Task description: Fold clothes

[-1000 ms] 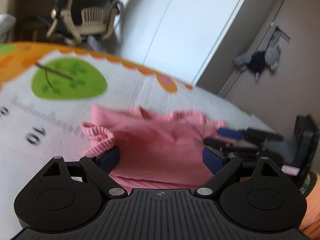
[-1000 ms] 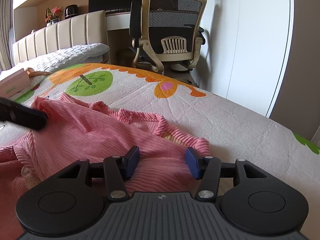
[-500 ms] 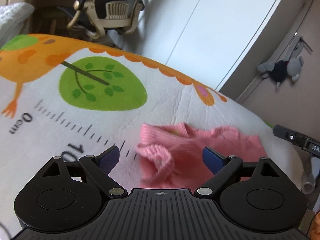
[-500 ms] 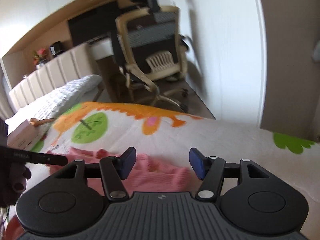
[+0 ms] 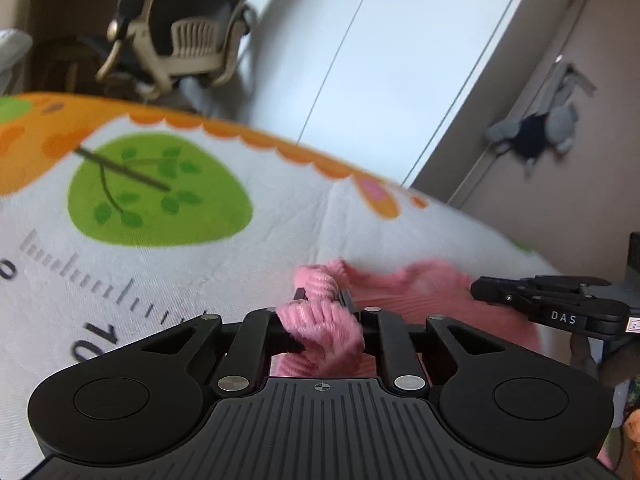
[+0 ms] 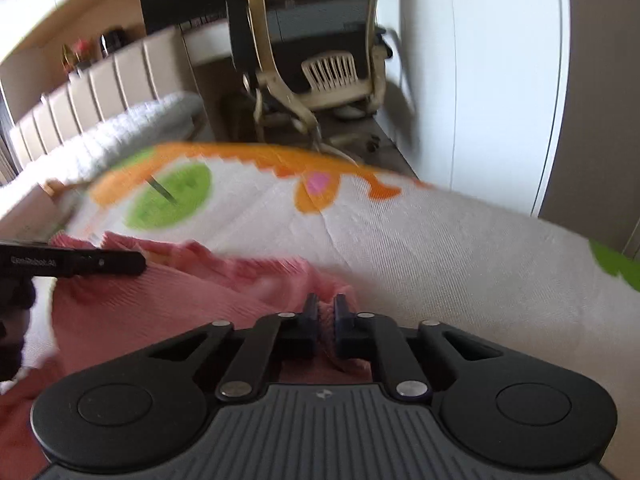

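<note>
A pink ribbed knit garment (image 6: pixel 160 300) lies on a white bed cover printed with an orange border and green tree (image 5: pixel 160 188). My left gripper (image 5: pixel 323 304) is shut on a bunched ribbed edge of the pink garment (image 5: pixel 324 320). My right gripper (image 6: pixel 326 312) is shut on a fold of the same garment near its right edge. The right gripper's black fingers (image 5: pixel 540 300) show at the right of the left wrist view. The left gripper's black fingers (image 6: pixel 80 262) show at the left of the right wrist view, over the pink cloth.
A beige office chair (image 6: pixel 320 60) stands beyond the bed's far edge beside a white wardrobe (image 5: pixel 400 60). A padded headboard (image 6: pixel 100 92) and a grey blanket (image 6: pixel 120 136) are at the far left. A grey soft toy (image 5: pixel 536 136) hangs on the door at right.
Both grippers were open above the pink garment; now each has shut on a piece of it. Both views have dropped lower toward the bed.
</note>
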